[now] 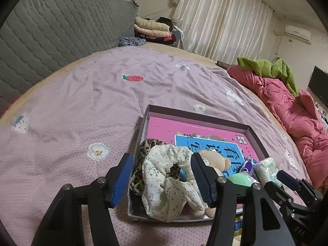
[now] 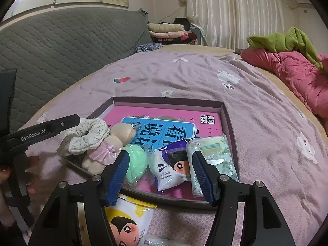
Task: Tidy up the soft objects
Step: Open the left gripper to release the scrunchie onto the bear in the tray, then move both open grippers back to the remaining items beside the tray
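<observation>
A shallow box [image 1: 196,115] [image 2: 168,100] lies on the mauve bedspread with a pink book [image 1: 205,131] on its floor. A white floral scrunchie [image 1: 168,176] [image 2: 90,135] rests on a leopard-print scrunchie [image 1: 147,145] in the box's near left corner, beside a small plush bear [image 1: 213,157] [image 2: 121,133]. My left gripper [image 1: 162,160] stands open, its jaws astride the floral scrunchie without pressing it. My right gripper [image 2: 161,155] is open above a green soft ball [image 2: 136,164], a purple-white packet [image 2: 170,168] and a tissue pack [image 2: 215,149].
A yellow-white packet [image 2: 127,221] lies on the bedspread outside the box's near rim. A grey quilted headboard [image 1: 61,26] bounds the left. A pink quilt [image 1: 291,110] with a green garment [image 1: 272,67] lines the right side. Folded clothes [image 1: 151,27] are stacked at the back.
</observation>
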Action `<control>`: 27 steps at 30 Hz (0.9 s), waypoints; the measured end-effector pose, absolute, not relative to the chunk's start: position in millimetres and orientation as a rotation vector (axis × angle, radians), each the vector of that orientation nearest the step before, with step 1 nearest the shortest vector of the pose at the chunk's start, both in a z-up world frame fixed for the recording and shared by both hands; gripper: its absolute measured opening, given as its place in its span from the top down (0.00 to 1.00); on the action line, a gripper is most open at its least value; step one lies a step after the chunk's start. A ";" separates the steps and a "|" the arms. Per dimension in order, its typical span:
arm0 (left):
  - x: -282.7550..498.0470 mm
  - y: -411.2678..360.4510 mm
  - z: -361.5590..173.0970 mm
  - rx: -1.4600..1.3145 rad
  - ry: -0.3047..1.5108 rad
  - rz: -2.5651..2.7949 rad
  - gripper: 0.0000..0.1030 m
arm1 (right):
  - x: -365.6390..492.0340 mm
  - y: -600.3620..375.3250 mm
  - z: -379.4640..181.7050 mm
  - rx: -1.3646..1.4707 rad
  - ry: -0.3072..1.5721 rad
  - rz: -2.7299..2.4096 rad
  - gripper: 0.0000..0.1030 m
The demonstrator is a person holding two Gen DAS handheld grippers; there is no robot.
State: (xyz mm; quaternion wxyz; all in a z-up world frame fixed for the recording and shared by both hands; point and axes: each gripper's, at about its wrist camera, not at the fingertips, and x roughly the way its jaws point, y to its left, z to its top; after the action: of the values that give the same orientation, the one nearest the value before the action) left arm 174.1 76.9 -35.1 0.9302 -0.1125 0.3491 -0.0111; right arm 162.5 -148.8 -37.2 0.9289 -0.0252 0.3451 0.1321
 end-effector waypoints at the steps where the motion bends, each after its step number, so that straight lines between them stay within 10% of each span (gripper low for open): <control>1: 172.7 74.8 -33.2 -0.210 0.706 -0.011 0.43 | 163.0 -149.3 -37.1 -0.052 0.708 0.268 0.36; 8: 155.3 53.6 -12.7 -0.082 0.594 -0.001 0.25 | 163.6 -156.3 -35.1 -0.053 0.697 0.244 0.35; 27: 107.6 35.8 16.5 -0.050 0.484 -0.074 0.25 | 125.8 -176.8 -14.7 -0.004 0.639 0.218 0.29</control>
State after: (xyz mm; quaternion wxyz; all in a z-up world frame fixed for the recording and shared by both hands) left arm 107.6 35.8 16.5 0.9699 -0.0249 0.2396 -0.0368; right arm 125.8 -176.8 -14.7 0.9436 -0.0018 0.3133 0.1070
